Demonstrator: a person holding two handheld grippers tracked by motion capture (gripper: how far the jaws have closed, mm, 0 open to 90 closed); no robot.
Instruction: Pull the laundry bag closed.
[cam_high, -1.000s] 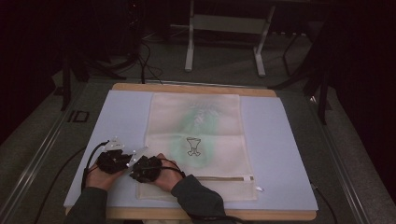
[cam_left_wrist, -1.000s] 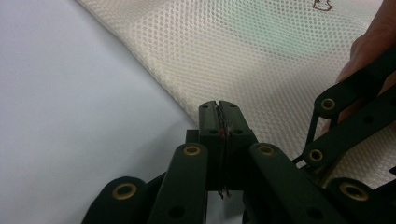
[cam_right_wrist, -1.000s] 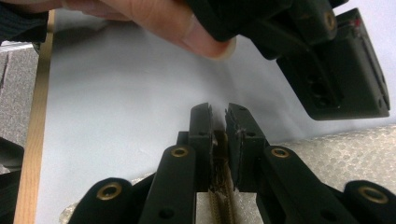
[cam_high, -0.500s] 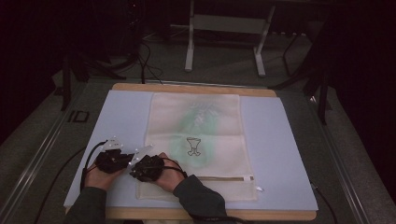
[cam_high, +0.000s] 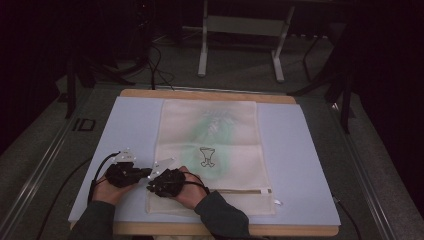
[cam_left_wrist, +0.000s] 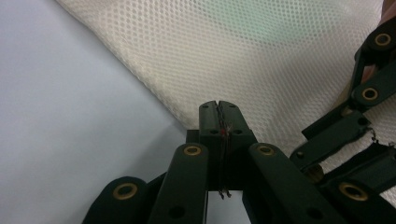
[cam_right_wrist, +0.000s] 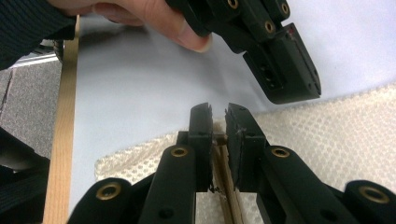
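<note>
1. The table (cam_high: 310, 165) carries a pale blue sheet, and on it my cream mesh bag (cam_high: 210, 150) lies flat along the middle, its long axis running from the near edge toward the far edge. A zipper strip crosses it close to the near edge.
2. Both my hands work at the bag's near-left corner, well away from the table's right edge. The bag spreads away from my tongs toward the far and right sides.
3. My left gripper (cam_left_wrist: 219, 109) sits at the bag's left edge, jaws pressed together. The mesh border meets the tips, so I judge it pinches that edge, though the fabric between the pads is hard to see.
4. My right gripper (cam_right_wrist: 218, 116) hovers over the near-left corner, just beside the left one, jaws slightly apart and gripping nothing. It looks nearer that corner, so I'd close it there next.
</note>
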